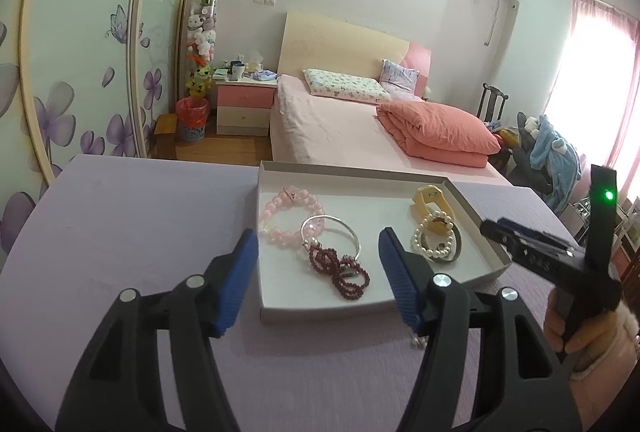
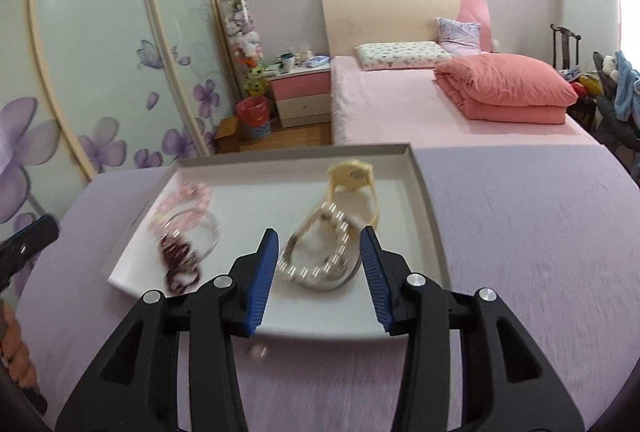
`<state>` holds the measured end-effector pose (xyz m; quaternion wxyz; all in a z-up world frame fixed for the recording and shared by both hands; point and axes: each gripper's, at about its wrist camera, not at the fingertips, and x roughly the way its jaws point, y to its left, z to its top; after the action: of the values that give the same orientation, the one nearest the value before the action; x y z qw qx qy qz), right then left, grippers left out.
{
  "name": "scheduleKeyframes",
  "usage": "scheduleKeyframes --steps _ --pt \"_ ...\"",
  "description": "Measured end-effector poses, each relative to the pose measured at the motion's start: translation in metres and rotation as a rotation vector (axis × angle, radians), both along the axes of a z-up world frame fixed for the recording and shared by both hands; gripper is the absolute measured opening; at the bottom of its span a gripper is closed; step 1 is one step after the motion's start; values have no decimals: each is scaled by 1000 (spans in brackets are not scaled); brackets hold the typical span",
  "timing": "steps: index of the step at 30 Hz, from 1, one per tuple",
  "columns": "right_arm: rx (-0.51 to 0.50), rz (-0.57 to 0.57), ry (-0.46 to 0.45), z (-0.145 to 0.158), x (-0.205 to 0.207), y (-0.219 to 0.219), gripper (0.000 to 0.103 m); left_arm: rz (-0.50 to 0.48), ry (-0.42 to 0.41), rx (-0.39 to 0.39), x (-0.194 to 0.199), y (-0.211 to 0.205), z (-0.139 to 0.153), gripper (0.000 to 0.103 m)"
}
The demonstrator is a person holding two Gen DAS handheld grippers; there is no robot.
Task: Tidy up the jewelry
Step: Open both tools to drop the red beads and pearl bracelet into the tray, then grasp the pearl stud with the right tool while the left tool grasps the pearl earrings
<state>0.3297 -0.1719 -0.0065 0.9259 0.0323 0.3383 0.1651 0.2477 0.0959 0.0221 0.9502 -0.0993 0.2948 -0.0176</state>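
Logging what my two wrist cameras show on the lavender-covered table (image 1: 132,216).

Item 1: shallow white box tray (image 1: 320,306), lying flat on the cloth.

Item 2: pink bead bracelet (image 1: 280,216), far left part of the tray.

Item 3: thin silver bangle (image 1: 352,236), its ring overlapping the pink beads.

Item 4: dark red bead strand (image 1: 342,268), heaped against the near side of the bangle.

Item 5: cream-yellow watch (image 2: 352,172), standing on its strap toward the far right of the tray.

Item 6: pearl bracelet (image 2: 316,272), just in front of the watch and touching its strap, lying over a grey band (image 1: 458,250). This view is motion-blurred, so I cannot make out finer detail.

Item 7: one small pale bead-like object (image 2: 258,351) on the cloth just outside the tray's near wall; too blurred for me to identify.

Left gripper (image 1: 318,264): tongs spread wide, nothing between them, framing the red strand and the bangle from the near edge.

Right gripper (image 2: 318,264): tongs also wide and holding nothing, with the pearl bracelet between the blue pads (image 2: 264,272); I cannot tell whether they touch it.
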Motion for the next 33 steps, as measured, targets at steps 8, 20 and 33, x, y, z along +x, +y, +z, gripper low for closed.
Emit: scheduleKeyframes --steps 8,20,33 --pt "-22 101 78 -25 -39 18 34 -5 -8 -6 -34 2 0 65" --pt "-65 119 164 -49 -44 40 34 -16 -16 -6 -61 2 3 66" --pt "-116 101 193 -57 -34 46 24 -24 -7 -6 -65 1 4 66"
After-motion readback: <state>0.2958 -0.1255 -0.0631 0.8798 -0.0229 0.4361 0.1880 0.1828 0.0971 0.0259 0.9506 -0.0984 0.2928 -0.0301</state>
